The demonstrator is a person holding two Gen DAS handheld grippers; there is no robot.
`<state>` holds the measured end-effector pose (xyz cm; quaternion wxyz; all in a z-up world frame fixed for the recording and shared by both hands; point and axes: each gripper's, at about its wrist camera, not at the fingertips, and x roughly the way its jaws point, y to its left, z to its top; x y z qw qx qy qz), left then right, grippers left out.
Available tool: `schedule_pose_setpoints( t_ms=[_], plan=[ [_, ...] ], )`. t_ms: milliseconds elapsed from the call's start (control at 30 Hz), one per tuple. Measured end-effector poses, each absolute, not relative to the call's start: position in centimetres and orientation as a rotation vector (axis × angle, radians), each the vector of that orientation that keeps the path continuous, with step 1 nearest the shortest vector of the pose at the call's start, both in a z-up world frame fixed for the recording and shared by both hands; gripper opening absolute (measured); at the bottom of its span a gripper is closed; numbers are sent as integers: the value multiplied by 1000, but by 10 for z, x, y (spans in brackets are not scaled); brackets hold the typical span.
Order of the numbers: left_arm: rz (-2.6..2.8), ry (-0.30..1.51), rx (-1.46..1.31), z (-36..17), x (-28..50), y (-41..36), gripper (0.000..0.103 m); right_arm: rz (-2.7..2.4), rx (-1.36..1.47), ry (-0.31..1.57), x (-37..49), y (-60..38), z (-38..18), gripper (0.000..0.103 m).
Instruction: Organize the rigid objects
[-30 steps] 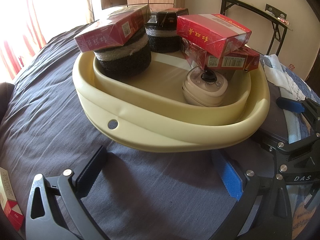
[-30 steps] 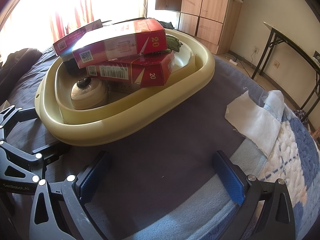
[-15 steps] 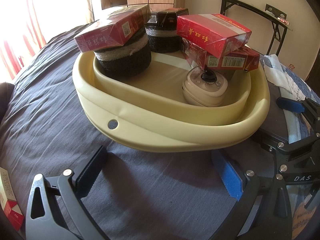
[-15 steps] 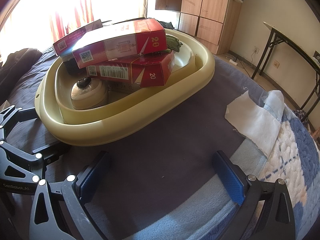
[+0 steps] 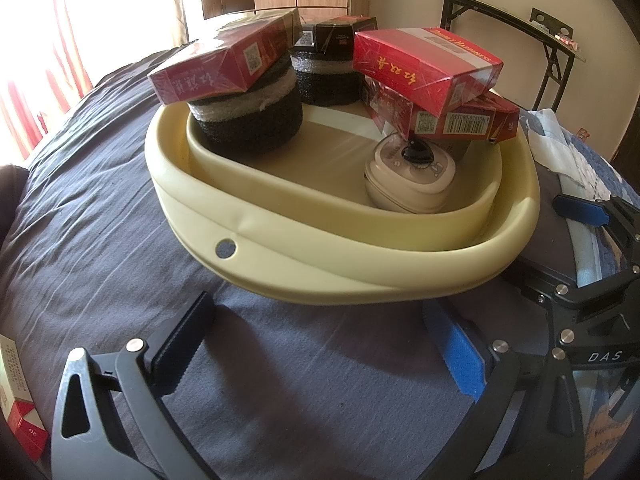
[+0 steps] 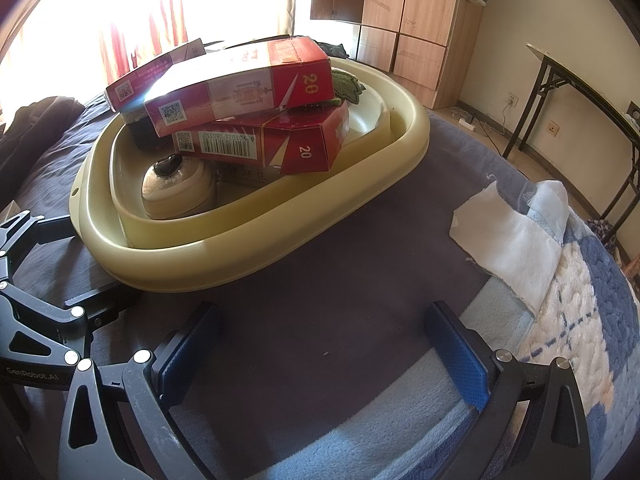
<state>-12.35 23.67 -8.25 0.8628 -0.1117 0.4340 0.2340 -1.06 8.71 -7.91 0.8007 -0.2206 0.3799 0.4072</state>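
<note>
Both grippers are wide open with nothing in them, parked low over the dark bedsheet point(image 5: 100, 208). The left gripper point(image 5: 324, 348) points at the cream basin point(image 5: 320, 240) at 12 o'clock; the right gripper point(image 6: 320, 344) has the basin up at 11 o'clock.

Inside the basin: two black foam rolls point(image 5: 248, 120), a small cream gadget point(image 5: 410, 180), and red cartons point(image 5: 428, 64) stacked on top, one pair leaning a bit crooked. Another red-and-white pack point(image 5: 16, 408) sits on the sheet at 8 o'clock from the left gripper, outside the basin.

Looks like a pause between picks. Next I'd guess that stray pack gets grabbed, gripping its narrow sides, and set down flat without nudging the stack.
</note>
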Motion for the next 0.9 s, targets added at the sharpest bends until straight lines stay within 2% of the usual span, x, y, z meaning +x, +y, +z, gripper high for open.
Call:
schedule_pose_setpoints(
  t_ms=[900],
  plan=[
    [490, 910, -234, -83, -123, 237, 103, 875, -473, 814, -11, 86, -79, 103]
  ],
)
